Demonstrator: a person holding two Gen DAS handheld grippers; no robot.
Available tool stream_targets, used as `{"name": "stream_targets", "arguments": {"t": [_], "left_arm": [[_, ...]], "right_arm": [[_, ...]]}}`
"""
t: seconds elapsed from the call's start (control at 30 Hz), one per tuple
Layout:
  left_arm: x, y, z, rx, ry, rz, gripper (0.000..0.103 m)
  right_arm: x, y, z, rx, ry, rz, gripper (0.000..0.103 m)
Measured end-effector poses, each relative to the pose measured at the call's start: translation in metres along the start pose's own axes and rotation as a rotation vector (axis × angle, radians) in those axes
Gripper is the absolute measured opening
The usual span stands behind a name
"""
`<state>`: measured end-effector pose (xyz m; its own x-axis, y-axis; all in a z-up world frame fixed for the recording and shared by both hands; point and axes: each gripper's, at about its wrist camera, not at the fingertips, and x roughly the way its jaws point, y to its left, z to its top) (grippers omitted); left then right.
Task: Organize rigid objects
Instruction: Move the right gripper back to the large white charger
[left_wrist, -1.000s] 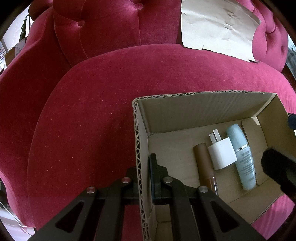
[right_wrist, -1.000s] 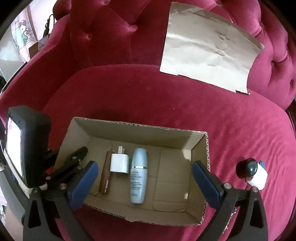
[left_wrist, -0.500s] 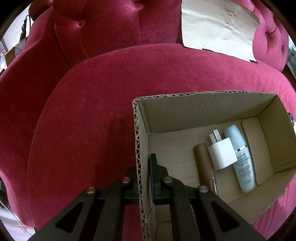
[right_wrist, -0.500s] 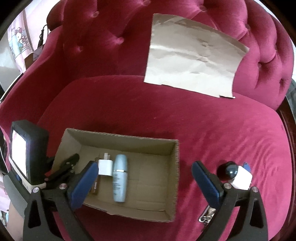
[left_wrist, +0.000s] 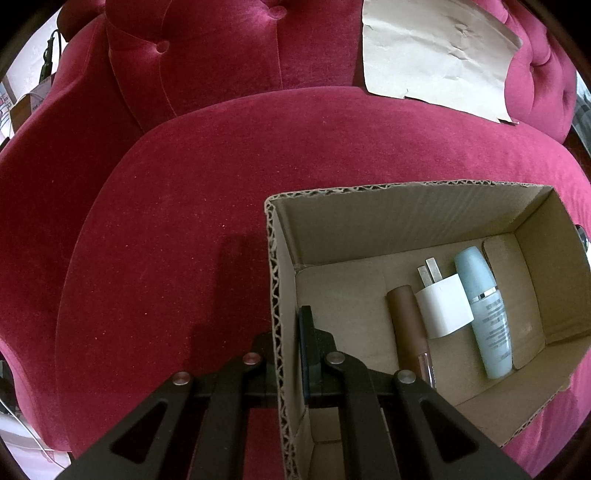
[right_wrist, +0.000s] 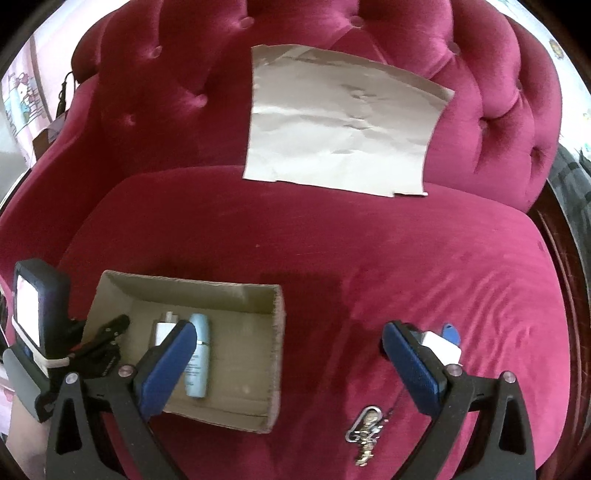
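Note:
An open cardboard box (left_wrist: 406, 186) sits on the red velvet sofa seat. A brown tube (left_wrist: 406, 325), a white charger plug (left_wrist: 443, 310) and a pale blue bottle (left_wrist: 484, 314) lie in it. My left gripper (left_wrist: 290, 339) is shut on the box's left wall, one finger inside and one outside. In the right wrist view, my right gripper (right_wrist: 290, 354) hangs open and empty above the seat, to the right of the box (right_wrist: 184, 284). A key bunch (right_wrist: 365, 435) lies between its fingers. A small white block with a blue tag (right_wrist: 443, 343) is partly hidden behind the right finger.
A creased sheet of brown paper (right_wrist: 340, 125) leans on the tufted backrest. The left gripper (right_wrist: 107, 332) and its lit screen (right_wrist: 29, 314) show at the box's left end. The seat's dark wooden edge (right_wrist: 569, 258) runs along the right.
My right gripper has moved right, from over the box to above the bare seat by the keys and white block. It has left the left wrist view. The left gripper and box stayed put.

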<state>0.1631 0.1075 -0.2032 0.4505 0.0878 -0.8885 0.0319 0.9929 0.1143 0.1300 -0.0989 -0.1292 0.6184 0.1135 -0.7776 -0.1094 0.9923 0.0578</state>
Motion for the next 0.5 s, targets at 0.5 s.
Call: {"name": "stream_targets", "arguments": {"t": [0.5], "left_arm": [[0.000,0.000,0.000,0.000,0.001,0.003,0.005]], "right_arm": [[0.003,-0.060,-0.011,0.055,0.005,-0.076,0.103]]}}
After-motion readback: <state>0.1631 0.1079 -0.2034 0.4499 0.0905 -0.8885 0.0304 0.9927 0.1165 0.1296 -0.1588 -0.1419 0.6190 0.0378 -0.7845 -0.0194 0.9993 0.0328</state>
